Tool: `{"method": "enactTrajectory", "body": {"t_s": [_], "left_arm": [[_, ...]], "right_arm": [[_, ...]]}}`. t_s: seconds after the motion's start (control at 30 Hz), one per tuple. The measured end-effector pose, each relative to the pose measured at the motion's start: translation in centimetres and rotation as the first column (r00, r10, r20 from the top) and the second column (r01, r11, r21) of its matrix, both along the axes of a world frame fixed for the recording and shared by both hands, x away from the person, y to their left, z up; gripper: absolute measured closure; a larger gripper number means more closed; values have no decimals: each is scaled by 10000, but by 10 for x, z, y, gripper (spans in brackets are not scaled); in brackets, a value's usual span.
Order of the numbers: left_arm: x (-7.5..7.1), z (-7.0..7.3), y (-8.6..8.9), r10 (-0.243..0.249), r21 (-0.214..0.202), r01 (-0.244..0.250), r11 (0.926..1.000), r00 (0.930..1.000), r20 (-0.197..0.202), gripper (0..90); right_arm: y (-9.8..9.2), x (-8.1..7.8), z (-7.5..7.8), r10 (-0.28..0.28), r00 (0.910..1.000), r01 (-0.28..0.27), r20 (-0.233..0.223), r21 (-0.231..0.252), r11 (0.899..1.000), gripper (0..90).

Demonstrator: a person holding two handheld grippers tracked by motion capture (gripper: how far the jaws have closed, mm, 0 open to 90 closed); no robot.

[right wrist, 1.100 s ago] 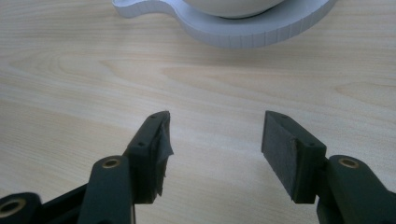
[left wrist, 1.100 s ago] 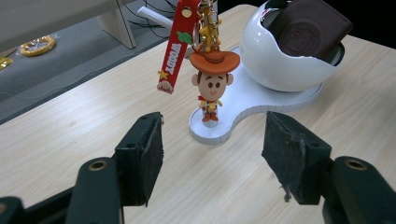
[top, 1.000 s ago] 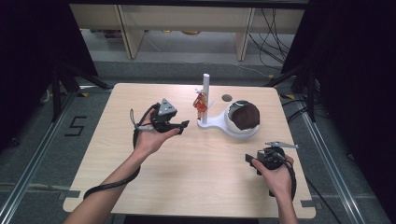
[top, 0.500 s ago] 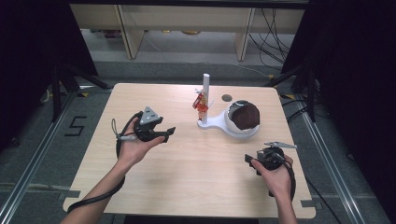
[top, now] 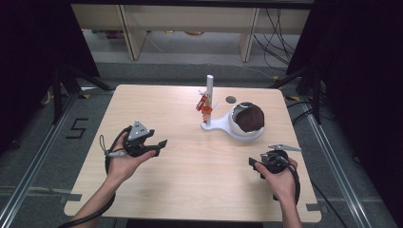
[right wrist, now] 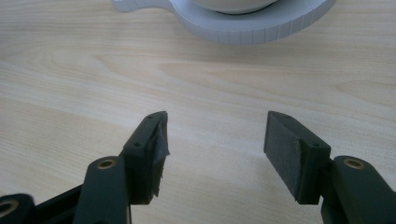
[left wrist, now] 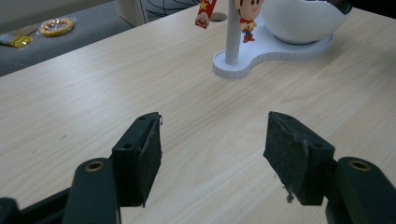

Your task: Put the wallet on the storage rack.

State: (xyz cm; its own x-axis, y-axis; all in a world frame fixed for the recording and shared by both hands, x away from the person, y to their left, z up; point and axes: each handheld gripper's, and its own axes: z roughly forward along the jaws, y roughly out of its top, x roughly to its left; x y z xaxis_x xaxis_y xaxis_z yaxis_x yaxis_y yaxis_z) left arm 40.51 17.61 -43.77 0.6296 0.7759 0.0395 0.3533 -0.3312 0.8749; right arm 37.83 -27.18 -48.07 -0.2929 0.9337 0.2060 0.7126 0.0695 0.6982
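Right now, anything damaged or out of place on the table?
Minor wear only: the left claw has a frayed black pad, fibres hanging off its lower edge. The white stand with post and bowl sits upright, and the small cartoon figure charm hangs from the post normally. Nothing spilled.

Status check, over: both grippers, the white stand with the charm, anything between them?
Left gripper open, empty, above the table. Right gripper open, empty, low near the front edge. White stand upright, cartoon charm hanging on its post. Bare wood between.
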Motion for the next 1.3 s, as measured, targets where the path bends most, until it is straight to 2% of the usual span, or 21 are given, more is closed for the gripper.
{"method": "enactTrajectory", "body": {"t_s": [0.07, 0.1, 0.23, 0.43, 0.5, 0.57, 0.67, 0.73, 0.8, 0.87, 0.9, 0.93, 0.97, 1.0, 1.03, 1.17, 1.23, 1.3], "left_arm": [[-5, -6, 7, 146, -5, -146, 9999, 9999, -37, 350], [-6, -8, 9, 148, 47, -148, 9999, 9999, -47, 349], [-10, -15, 15, 176, -8, -176, 9998, 9998, -134, 348], [-23, -38, 28, 521, -153, -525, 9985, 9984, -239, 349], [-26, -47, 31, 524, -336, -534, 9980, 9982, -287, 349], [-30, -54, 35, 686, -355, -697, 9969, 9971, -321, 349], [-34, -65, 40, 837, -525, -857, 9949, 9958, -375, 348], [-34, -67, 42, 834, -495, -851, 9951, 9959, -344, 346], [-36, -71, 44, 867, -571, -881, 9945, 9959, -255, 344], [-37, -75, 46, 901, -692, -910, 9934, 9958, -168, 341], [-37, -77, 48, 912, -766, -903, 9930, 9958, 81, 338], [-37, -77, 48, 912, -766, -903, 9930, 9958, 81, 334], [-38, -78, 51, 861, -847, -831, 9929, 9958, 321, 326], [-39, -80, 52, 1013, -1089, -982, 9892, 9946, 227, 321], [-38, -80, 54, 934, -1033, -887, 9907, 9948, 413, 315], [-41, -82, 58, 1202, -1213, -1144, 9860, 9919, 414, 305], [-42, -83, 58, 1230, -1265, -1167, 9851, 9915, 425, 304], [-41, -84, 58, 1211, -1262, -1145, 9854, 9916, 463, 307]], "right_arm": [[0, 0, 0, 19, 10000, -19, -12, -49, 10000, 404], [2, 0, 1, -241, 9995, 242, -217, 29, 9997, 403], [2, -1, 1, -208, 9994, 207, -262, -41, 9998, 399], [2, 0, 0, -334, 9992, 334, -219, 0, 9994, 397], [2, -1, 1, -256, 9993, 255, -257, -67, 9997, 396], [3, 0, 0, -342, 9992, 343, -183, 49, 9994, 396], [4, -1, 0, -366, 9988, 366, -319, 1, 9993, 395], [3, 0, -1, -199, 9994, 199, -281, 0, 9998, 394], [3, 0, -1, -235, 9993, 234, -292, -39, 9997, 393], [2, -1, -1, -33, 9998, 33, -216, -4, 10000, 392], [3, -1, -2, -18, 9997, 20, -251, 74, 10000, 392], [3, -1, -2, -18, 9997, 20, -251, 74, 10000, 392], [5, -1, -3, -258, 9991, 255, -325, -80, 9996, 391], [4, -1, -3, -88, 9994, 89, -348, 11, 10000, 391], [3, -1, -4, -9, 9995, 8, -307, -28, 10000, 391], [2, -1, -5, 48, 9997, -50, -257, -78, 10000, 390], [2, -1, -5, 73, 9997, -72, -232, 45, 10000, 390], [2, -1, -5, 36, 9997, -38, -257, -75, 10000, 391]]}}
